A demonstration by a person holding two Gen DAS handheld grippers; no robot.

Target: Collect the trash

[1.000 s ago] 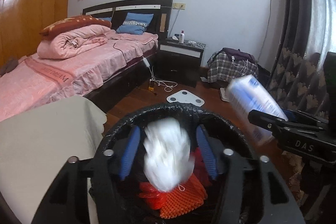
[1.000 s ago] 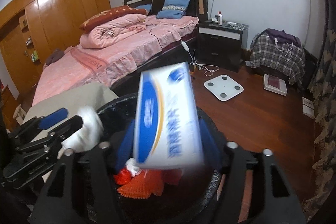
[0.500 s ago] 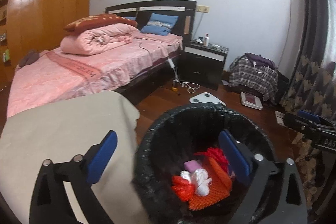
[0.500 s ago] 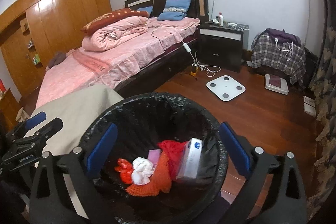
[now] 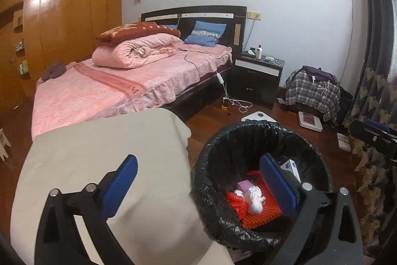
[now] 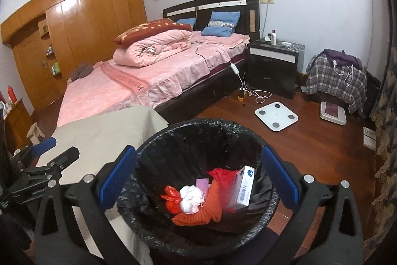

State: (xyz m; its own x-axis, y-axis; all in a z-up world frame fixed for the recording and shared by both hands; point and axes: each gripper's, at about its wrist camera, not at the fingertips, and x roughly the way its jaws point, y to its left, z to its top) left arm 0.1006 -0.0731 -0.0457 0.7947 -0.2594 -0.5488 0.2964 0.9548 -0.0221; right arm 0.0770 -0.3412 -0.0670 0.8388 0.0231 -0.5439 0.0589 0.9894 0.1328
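Bin [image 6: 158,140]: I see it right of the cloth-covered table [image 6: 104,131].
Box [image 6: 242,188]: in the bin, right of the tissue wad [image 6: 189,198].
Bed [image 6: 139,86]: behind both.

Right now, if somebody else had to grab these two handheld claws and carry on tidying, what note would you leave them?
Left gripper: open, nothing between its blue pads.
Right gripper: open and empty too, above the bin.
Black-bagged round trash bin: on the wooden floor beside the beige-covered surface.
Inside it: the white crumpled paper wad, the white-and-blue cardboard box leaning on the liner, an orange mesh net, red plastic scraps and a small pink block.
Done: wad and box are binned.
Left: no loose trash shows nearby; scan the room for more.
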